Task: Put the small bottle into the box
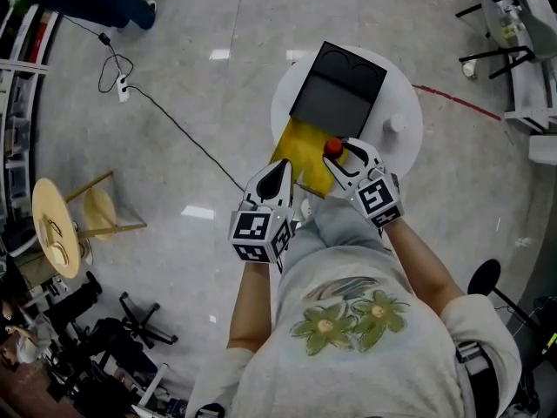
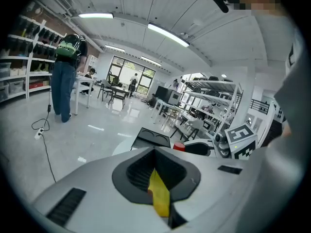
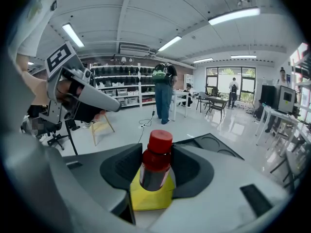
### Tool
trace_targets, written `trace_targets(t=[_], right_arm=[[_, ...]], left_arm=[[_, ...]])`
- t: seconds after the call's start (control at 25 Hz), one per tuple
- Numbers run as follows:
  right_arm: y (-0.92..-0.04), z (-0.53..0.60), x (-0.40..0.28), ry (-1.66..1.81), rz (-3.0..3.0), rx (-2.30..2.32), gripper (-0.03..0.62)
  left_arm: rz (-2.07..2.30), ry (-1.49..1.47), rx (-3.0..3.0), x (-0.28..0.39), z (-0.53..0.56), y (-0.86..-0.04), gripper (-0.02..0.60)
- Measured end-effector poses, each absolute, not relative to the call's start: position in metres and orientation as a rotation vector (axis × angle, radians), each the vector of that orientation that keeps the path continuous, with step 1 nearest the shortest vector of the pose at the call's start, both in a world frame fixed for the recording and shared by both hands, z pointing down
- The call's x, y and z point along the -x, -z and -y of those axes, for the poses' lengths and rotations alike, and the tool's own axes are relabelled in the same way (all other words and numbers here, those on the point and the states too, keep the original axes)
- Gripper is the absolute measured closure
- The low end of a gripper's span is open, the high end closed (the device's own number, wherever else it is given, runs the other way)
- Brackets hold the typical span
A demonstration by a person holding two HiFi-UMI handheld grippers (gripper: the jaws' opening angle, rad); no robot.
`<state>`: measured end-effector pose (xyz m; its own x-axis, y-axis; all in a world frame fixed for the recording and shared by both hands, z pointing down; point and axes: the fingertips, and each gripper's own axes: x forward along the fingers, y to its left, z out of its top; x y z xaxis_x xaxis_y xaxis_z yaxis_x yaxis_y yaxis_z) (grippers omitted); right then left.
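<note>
Both forearms reach forward from the torso, with the two grippers side by side over the near edge of the round white table (image 1: 407, 103). Each marker cube faces back toward the person, and the jaw ends converge toward each other.

**Left gripper** (image 1: 280, 179)
- The forearm is bare and angled forward. The gripper points ahead and slightly to the right.
- The jaws are clenched on the near edge of a yellow sheet (image 1: 305, 151), which stands as a thin strip between them in the left gripper view.

**Right gripper** (image 1: 346, 157)
- The forearm crosses inward, so the gripper points ahead and to the left.
- The jaws are clamped on the dark body of the small bottle (image 3: 154, 169). Its red cap (image 3: 160, 141) rises above the jaw tips.
- The bottle stands nearly upright.

**Position of the bottle**
- The bottle is held in the air above the yellow sheet, just beside the near edge of the black box (image 1: 335, 94).
- It is not inside the box.

**Box**
- The box sits on the table with its dark interior facing up.
- The yellow sheet extends from its near side toward the person.
</note>
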<state>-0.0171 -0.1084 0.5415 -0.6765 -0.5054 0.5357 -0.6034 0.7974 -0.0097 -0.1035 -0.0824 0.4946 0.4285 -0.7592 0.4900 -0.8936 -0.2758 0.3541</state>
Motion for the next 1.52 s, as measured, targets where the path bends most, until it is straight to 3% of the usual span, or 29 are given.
trace_targets(t=[1.52], right_arm=[[-0.649, 0.118, 0.028, -0.252, 2.329, -0.675, 0.410]], left_arm=[[1.345, -0.364, -2.019, 0.104, 0.102, -0.540, 0.581]])
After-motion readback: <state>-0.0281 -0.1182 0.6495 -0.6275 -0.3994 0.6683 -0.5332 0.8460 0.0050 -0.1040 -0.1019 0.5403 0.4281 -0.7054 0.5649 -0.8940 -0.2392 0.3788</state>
